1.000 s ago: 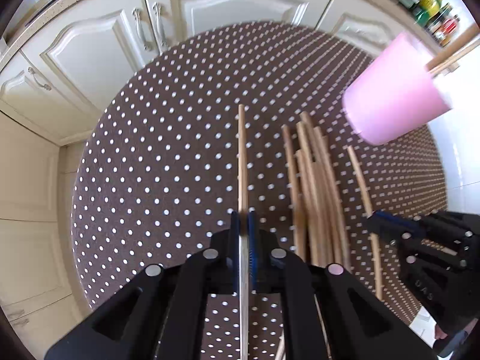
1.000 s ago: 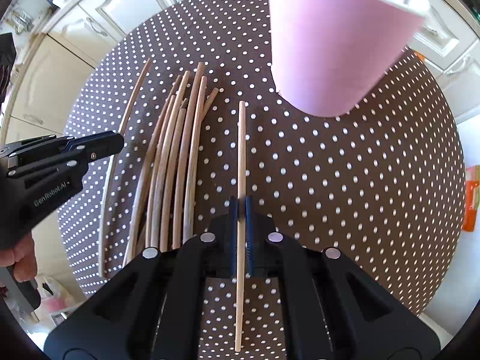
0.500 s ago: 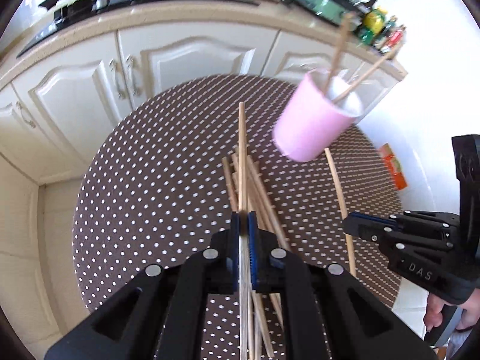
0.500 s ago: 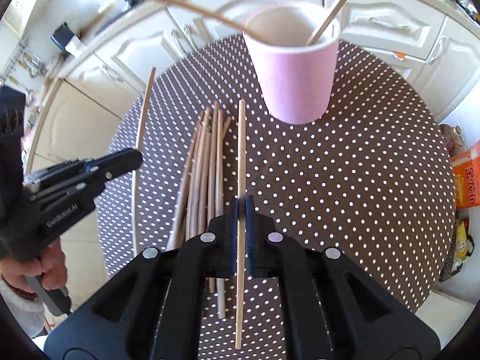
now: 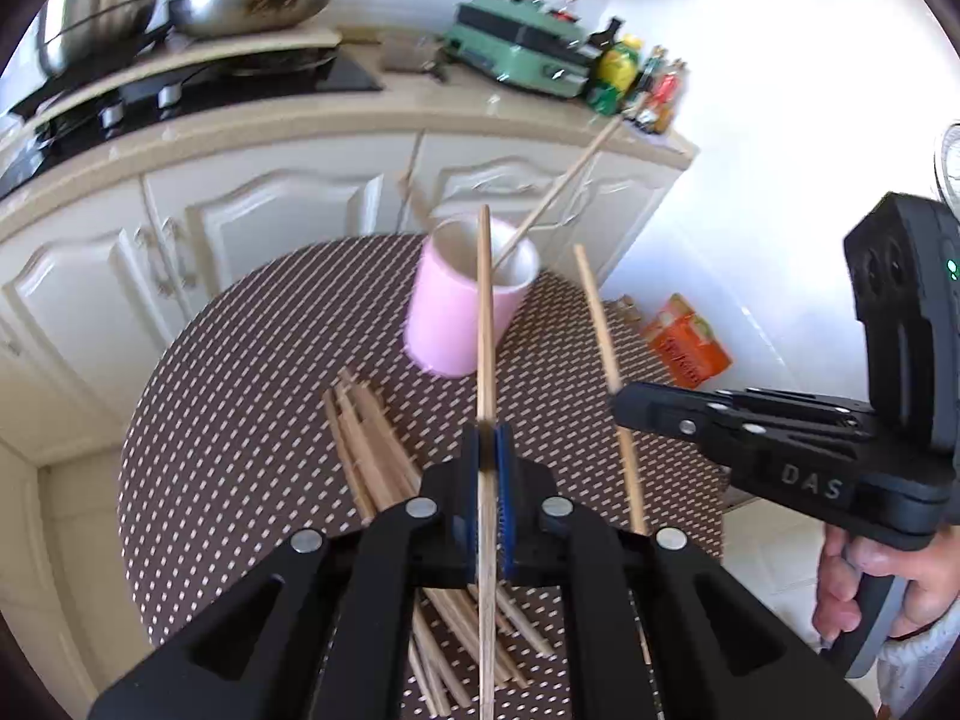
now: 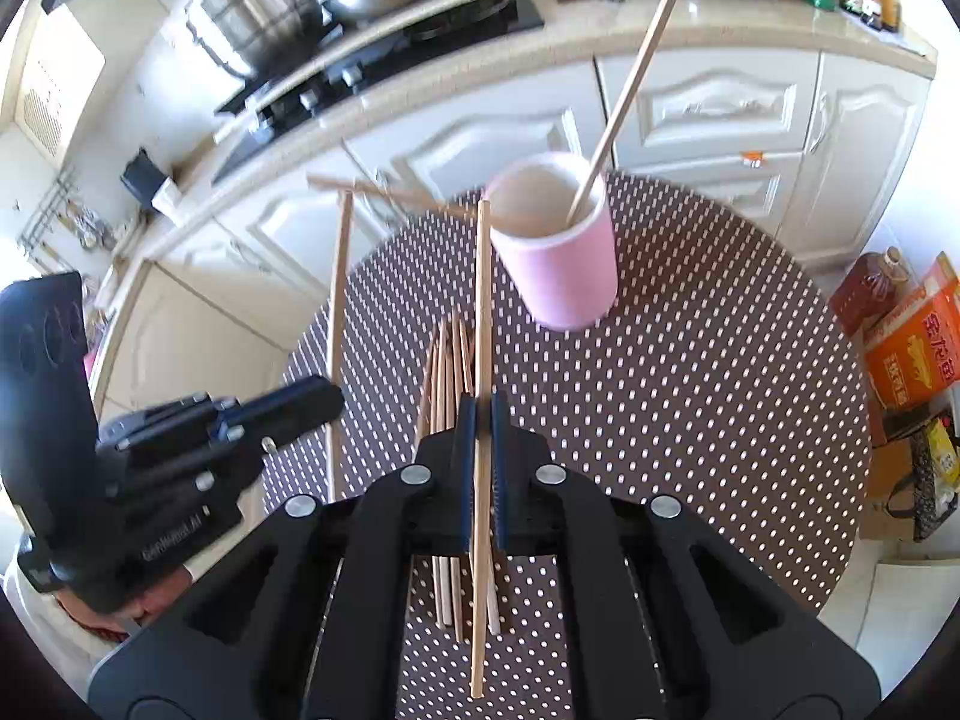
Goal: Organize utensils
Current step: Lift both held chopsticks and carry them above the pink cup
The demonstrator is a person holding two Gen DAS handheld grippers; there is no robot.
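A pink cup (image 5: 451, 324) (image 6: 558, 264) stands upright on the round dotted table (image 5: 240, 420) (image 6: 720, 360), with two chopsticks leaning in it. My left gripper (image 5: 487, 450) is shut on a wooden chopstick (image 5: 485, 312), held above the table with its tip in front of the cup's rim. My right gripper (image 6: 480, 420) is shut on another chopstick (image 6: 481, 276), its tip near the cup's left rim. A pile of several loose chopsticks (image 5: 372, 438) (image 6: 447, 360) lies on the table below both grippers. Each gripper shows in the other's view, the right (image 5: 624, 405) and the left (image 6: 330, 396).
White cabinets (image 5: 270, 222) and a counter with a stove, pans (image 5: 252, 0) and a green appliance (image 5: 516, 42) stand behind the table. An orange box (image 6: 918, 348) and a bottle sit on the floor at the right.
Both grippers have lifted their chopsticks off the table and tilted up. The view now looks toward the cup and counter instead of down at the tabletop.
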